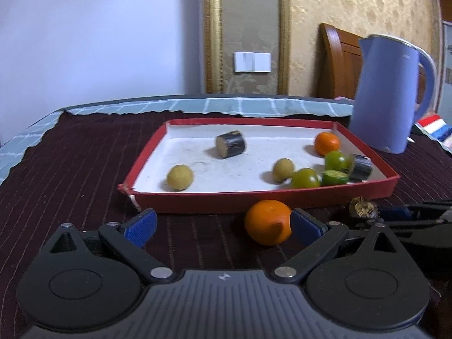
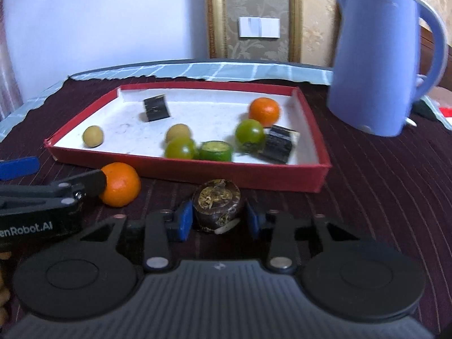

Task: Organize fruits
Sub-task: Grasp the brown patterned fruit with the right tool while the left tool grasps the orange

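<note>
A red tray (image 1: pixel 226 202) with a white floor holds several fruits: an orange, green and yellowish ones, and dark cut pieces. In front of it on the dark cloth lies a loose orange (image 1: pixel 267 221). My left gripper (image 1: pixel 223 224) is open wide, and its right pad (image 1: pixel 306 226) touches that orange. In the right wrist view the same orange (image 2: pixel 120 183) lies left of my right gripper (image 2: pixel 219 220), which is shut on a dark brown round fruit (image 2: pixel 217 206) just before the tray's front wall (image 2: pixel 197 171). That brown fruit (image 1: pixel 363 209) also shows at the right of the left wrist view.
A tall blue kettle (image 2: pixel 378 62) stands right of the tray, close to its far corner. The dark striped cloth (image 1: pixel 70 163) lies over a light blue checked one. A wooden chair back (image 1: pixel 336 59) and a wall stand beyond the table.
</note>
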{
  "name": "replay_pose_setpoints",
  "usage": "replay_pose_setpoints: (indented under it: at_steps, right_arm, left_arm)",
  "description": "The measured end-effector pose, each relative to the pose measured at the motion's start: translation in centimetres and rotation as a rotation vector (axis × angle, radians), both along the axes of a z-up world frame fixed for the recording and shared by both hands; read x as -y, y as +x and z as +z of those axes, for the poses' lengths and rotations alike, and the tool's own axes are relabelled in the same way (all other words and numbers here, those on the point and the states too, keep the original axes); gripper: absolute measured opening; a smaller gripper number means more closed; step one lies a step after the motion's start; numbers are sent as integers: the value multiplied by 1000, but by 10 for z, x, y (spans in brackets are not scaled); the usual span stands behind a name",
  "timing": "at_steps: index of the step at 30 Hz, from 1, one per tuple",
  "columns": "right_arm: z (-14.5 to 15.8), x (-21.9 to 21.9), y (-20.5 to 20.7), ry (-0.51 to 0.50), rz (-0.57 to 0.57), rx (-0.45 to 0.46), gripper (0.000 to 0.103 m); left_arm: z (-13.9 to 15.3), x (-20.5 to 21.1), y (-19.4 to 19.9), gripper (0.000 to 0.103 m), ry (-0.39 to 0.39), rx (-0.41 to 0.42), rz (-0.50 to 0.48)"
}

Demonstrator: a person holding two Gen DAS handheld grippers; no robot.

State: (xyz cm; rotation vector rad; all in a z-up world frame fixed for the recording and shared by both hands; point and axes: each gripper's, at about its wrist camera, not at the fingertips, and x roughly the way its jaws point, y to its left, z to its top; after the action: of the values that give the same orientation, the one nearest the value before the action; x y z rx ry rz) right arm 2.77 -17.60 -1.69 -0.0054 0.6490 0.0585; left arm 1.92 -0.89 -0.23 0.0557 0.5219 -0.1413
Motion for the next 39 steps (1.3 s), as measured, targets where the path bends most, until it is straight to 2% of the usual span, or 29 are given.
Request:
replay_pose_setpoints:
  at_steps: [5,10,12,18,24,39]
  right_arm:
    - [2,18,-9,-13,-71,20,37]
    - [-3,26,-10,-7,-91,24,37]
    - [-3,25,-10,-11,-90,30,37]
    - [-4,24,-11,-9,-81,33,37]
    - [-3,23,-12,-13,-82,31,37]
    - [4,16,-20,1,-56,49,37]
  left_arm:
    - [-5,15,4,101,28,-29,-23]
    - [-12,25,15,100,35,-78,-7]
    - [-14,28,19,96,50,-90,5]
    - [-17,26,28,77,31,-132,16]
    - [-14,36,24,42,47,-107,-18]
    - [-8,28,16,40,33,-120,-8]
